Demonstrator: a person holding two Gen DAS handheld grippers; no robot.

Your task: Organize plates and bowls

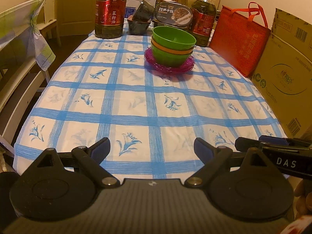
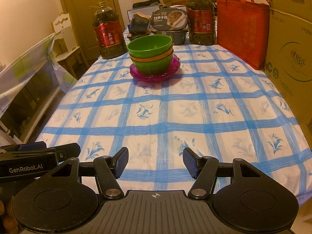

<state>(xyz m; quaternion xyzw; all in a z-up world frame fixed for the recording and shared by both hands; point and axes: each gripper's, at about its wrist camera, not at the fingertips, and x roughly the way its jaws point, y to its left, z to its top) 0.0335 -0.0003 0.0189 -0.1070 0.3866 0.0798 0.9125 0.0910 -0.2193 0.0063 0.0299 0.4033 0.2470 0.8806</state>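
A stack of bowls (image 1: pixel 172 44) (image 2: pixel 151 52), green on top, orange in the middle and green below, stands on a stack of purple plates (image 1: pixel 169 66) (image 2: pixel 154 73) at the far middle of the table. My left gripper (image 1: pixel 151 148) is open and empty above the table's near edge. My right gripper (image 2: pixel 155 160) is open and empty, also near the front edge. Each gripper shows at the side of the other's view: the right one in the left wrist view (image 1: pixel 273 142), the left one in the right wrist view (image 2: pixel 41 150). Both are far from the stack.
The table has a blue-checked cloth (image 1: pixel 136 101) (image 2: pixel 175 117). Two oil bottles (image 1: pixel 110 11) (image 1: pixel 203 19), food boxes (image 1: pixel 172 13) and dark containers (image 1: pixel 139 25) stand at the back. A red bag (image 1: pixel 237 39) (image 2: pixel 241 33) and a cardboard box (image 1: pixel 288 74) (image 2: pixel 290 48) line the right side. A chair (image 1: pixel 25 35) stands left.
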